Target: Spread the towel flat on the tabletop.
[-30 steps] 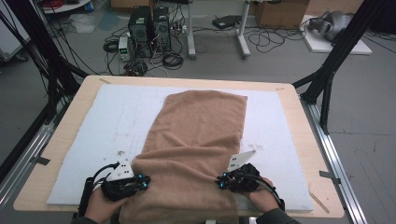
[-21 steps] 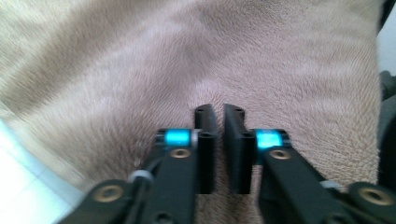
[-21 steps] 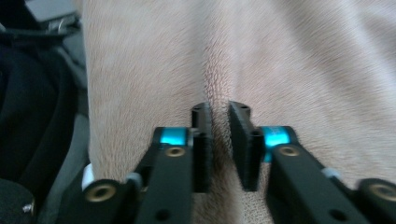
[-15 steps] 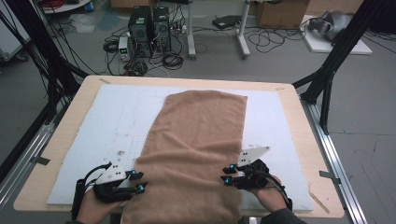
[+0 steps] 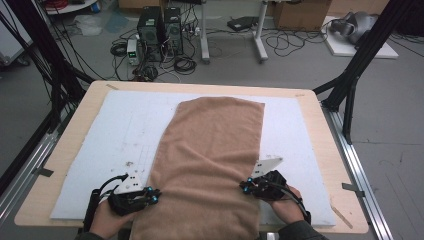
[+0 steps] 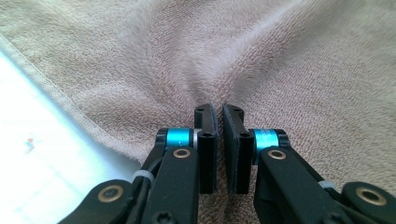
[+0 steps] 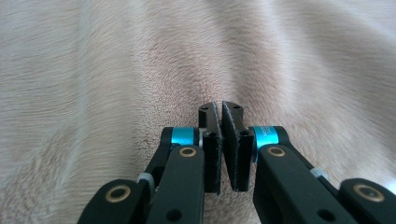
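A tan towel [image 5: 215, 150] lies lengthwise on the white mat [image 5: 115, 130], its near end hanging over the table's front edge. My left gripper [image 5: 150, 194] is at the towel's left side near the front and my right gripper [image 5: 246, 186] at its right side. In the left gripper view the jaws [image 6: 218, 109] are pinched on a fold of towel [image 6: 261, 56], with creases radiating from them. In the right gripper view the right gripper [image 7: 220, 106] is likewise shut on the towel [image 7: 140, 60].
The mat covers most of the wooden table [image 5: 320, 125]. Black frame posts [image 5: 350, 90] stand at the table's right and left. Computers and cables [image 5: 160, 30] sit on the floor beyond the far edge. A strip of white mat [image 6: 28, 158] shows beside the towel's hem.
Both hands have shifted slightly outward, spreading the towel's near end a little wider. The jaws have stayed shut on the cloth.
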`<control>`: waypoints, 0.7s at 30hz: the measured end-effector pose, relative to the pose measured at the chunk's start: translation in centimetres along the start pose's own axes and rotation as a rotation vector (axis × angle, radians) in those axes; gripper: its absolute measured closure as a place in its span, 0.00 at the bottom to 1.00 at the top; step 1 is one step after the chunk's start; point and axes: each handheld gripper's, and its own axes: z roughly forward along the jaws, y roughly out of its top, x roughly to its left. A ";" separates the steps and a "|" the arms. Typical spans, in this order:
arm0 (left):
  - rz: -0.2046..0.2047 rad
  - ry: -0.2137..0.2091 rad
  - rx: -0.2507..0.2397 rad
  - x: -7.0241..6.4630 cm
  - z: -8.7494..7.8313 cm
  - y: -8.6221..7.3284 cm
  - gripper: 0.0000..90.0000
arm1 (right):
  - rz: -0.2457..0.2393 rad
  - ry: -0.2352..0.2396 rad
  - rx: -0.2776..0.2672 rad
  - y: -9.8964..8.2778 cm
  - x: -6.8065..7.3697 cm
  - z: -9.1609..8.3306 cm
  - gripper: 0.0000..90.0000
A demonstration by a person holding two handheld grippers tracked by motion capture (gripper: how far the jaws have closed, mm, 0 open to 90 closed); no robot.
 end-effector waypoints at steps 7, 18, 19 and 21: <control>-0.007 0.021 -0.029 0.9 -0.4 1.1 0.71 | 0.028 -0.001 -0.070 -0.4 -0.3 -1.6 0.81; 0.013 0.030 0.016 0.7 0.1 0.1 0.94 | -0.008 0.080 -0.004 -0.6 1.5 0.7 0.93; 0.016 0.029 0.017 0.5 -0.2 0.0 0.94 | -0.012 0.092 0.000 -0.6 1.8 0.6 0.93; 0.012 0.013 0.016 0.1 -0.9 -0.5 0.94 | -0.027 0.113 0.006 -0.4 2.3 0.3 0.93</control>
